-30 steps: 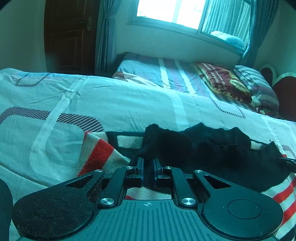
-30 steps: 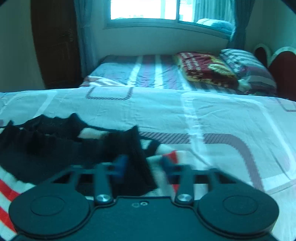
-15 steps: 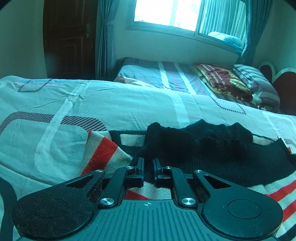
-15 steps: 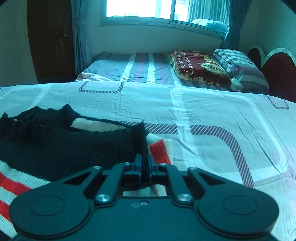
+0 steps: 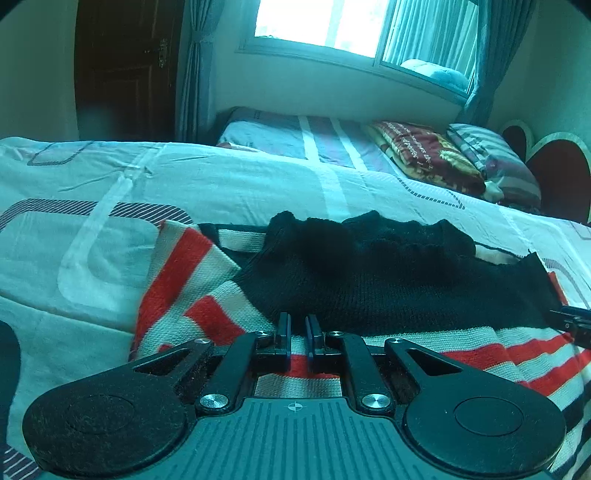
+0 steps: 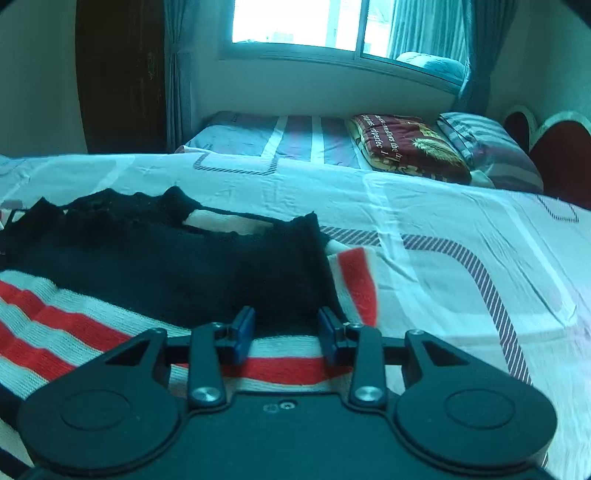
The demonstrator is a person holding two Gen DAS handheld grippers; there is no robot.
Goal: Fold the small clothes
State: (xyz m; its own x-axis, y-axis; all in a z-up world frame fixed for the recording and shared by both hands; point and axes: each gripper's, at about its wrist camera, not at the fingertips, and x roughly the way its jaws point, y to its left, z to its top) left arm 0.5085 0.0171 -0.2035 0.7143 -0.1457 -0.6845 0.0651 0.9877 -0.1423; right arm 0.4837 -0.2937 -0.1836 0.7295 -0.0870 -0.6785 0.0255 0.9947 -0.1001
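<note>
A knitted sweater [image 5: 388, 280], black with white and red stripes, lies on the pale patterned bed sheet [image 5: 221, 184]. Its black part is folded over the striped part. My left gripper [image 5: 298, 330] is shut at the near edge of the black fold, pinching the knit near the sweater's left side. The right gripper [image 6: 286, 328] sits at the sweater [image 6: 166, 266] near its right side. Its jaws are opening. The blue pads [image 6: 243, 326] stand apart and off the fabric, with black knit lying between them. The right gripper's tip [image 5: 572, 325] also shows at the right edge of the left wrist view.
Beyond the sheet stands a second bed [image 6: 295, 136] with a striped cover, a maroon folded blanket [image 6: 406, 147] and a pillow [image 6: 487, 144]. A red headboard [image 6: 561, 155] is at far right. A window [image 6: 314, 18], curtains and a dark door [image 5: 122, 66] line the back wall.
The right gripper's jaws have parted and let go of the black fabric. The black fold, held slightly raised before, now lies flat on the striped part. The left gripper stays shut.
</note>
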